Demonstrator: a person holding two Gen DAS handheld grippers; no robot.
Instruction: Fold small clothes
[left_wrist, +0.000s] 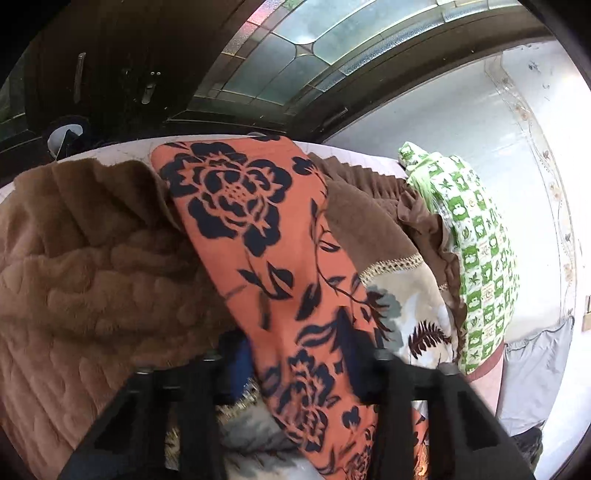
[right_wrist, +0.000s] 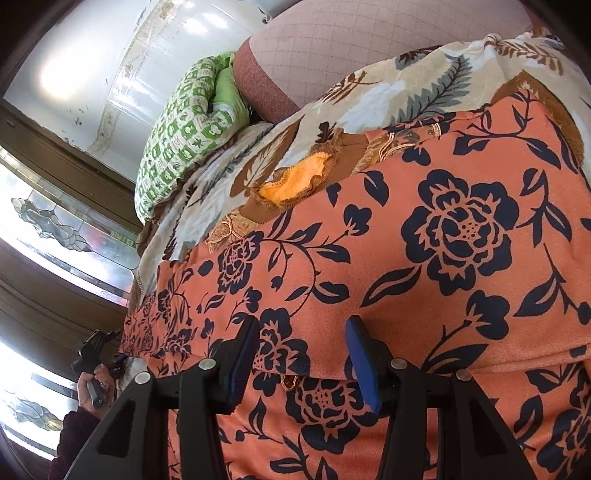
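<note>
Left wrist view: the left gripper (left_wrist: 295, 373) has its 2 fingers set apart, with the orange floral cloth (left_wrist: 258, 240) running between them; whether they pinch it cannot be told. A brown fleece blanket (left_wrist: 81, 266) lies left, a green patterned pillow (left_wrist: 476, 266) far right.

Right wrist view: the right gripper (right_wrist: 303, 354) stands wide apart, its blue pads (right_wrist: 360, 362) low over the orange cloth, contact unclear. A leaf-print blanket (right_wrist: 369, 107) lies beyond.
</note>
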